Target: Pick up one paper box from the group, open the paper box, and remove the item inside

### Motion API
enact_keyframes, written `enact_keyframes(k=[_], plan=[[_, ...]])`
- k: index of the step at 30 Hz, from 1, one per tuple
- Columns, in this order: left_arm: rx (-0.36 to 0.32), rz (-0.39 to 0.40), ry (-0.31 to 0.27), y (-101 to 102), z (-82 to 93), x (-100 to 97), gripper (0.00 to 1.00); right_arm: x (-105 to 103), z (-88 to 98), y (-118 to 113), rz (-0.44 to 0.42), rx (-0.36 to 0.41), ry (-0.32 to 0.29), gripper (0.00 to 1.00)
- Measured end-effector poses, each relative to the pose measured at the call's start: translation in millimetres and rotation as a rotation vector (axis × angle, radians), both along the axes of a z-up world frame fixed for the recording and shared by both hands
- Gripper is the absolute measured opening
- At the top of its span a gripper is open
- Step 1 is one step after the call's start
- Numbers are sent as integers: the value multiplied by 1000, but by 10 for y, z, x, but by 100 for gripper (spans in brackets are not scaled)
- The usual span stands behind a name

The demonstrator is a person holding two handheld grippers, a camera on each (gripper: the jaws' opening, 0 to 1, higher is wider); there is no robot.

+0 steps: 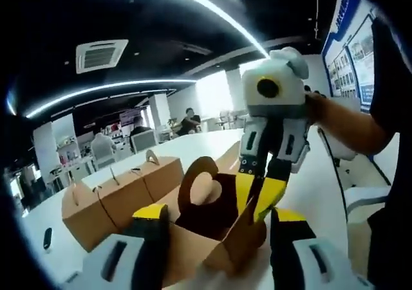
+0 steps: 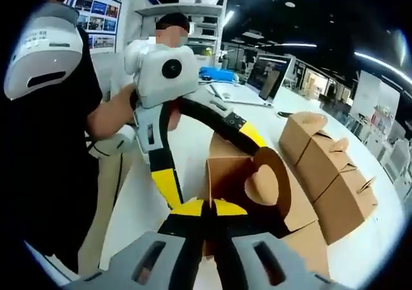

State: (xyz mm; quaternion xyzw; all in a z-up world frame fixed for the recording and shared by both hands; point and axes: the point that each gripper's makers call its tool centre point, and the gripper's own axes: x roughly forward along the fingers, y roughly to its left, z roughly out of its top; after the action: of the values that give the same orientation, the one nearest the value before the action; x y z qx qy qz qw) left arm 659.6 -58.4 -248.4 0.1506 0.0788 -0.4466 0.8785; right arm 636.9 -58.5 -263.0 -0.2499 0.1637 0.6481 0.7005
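I cannot make out what lies inside the open paper box (image 1: 193,248): past the raised handle tab (image 1: 199,188) with its heart-shaped hole, the inside is just a dark hollow in both views. The box stands on the white table (image 1: 322,193), directly in front of me, apart from the row of closed boxes (image 1: 122,193).

My left gripper (image 1: 222,229) is spread wide, with the box sitting between its two jaws. The bottom edge of the left gripper view cuts off the near wall. The right gripper view shows this tool from outside (image 2: 215,174): one jaw arches over the top of the box, and the other hangs down beside the box's wall with a strip of table between them.

My right gripper (image 2: 206,213) is clenched, jaws nearly meeting. Its own view hides what they pinch. The left gripper view shows it (image 1: 257,203) reaching down onto the top edge of the side flap (image 1: 248,232), which it seems to nip.

The closed boxes (image 2: 335,168) run off to the right in the right gripper view, with a laptop (image 2: 264,78) farther back. A small dark thing (image 1: 47,237) on the table is too blurred to name.
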Motion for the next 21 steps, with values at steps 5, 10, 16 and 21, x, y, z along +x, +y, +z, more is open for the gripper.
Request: enact_keyframes(k=[5, 10, 16, 21], plan=[[60, 44, -42, 89, 35, -49, 59, 54, 34, 9, -8, 4, -90, 6], [-34, 69, -110, 195, 403, -211, 44, 71, 238, 1, -70, 115, -168, 15], [-77, -38, -70, 85, 727, -503, 32, 0, 793, -207, -197, 361, -231, 15], [63, -43, 15, 27, 505, -567, 33, 17, 1008, -549, -403, 565, -229, 14]])
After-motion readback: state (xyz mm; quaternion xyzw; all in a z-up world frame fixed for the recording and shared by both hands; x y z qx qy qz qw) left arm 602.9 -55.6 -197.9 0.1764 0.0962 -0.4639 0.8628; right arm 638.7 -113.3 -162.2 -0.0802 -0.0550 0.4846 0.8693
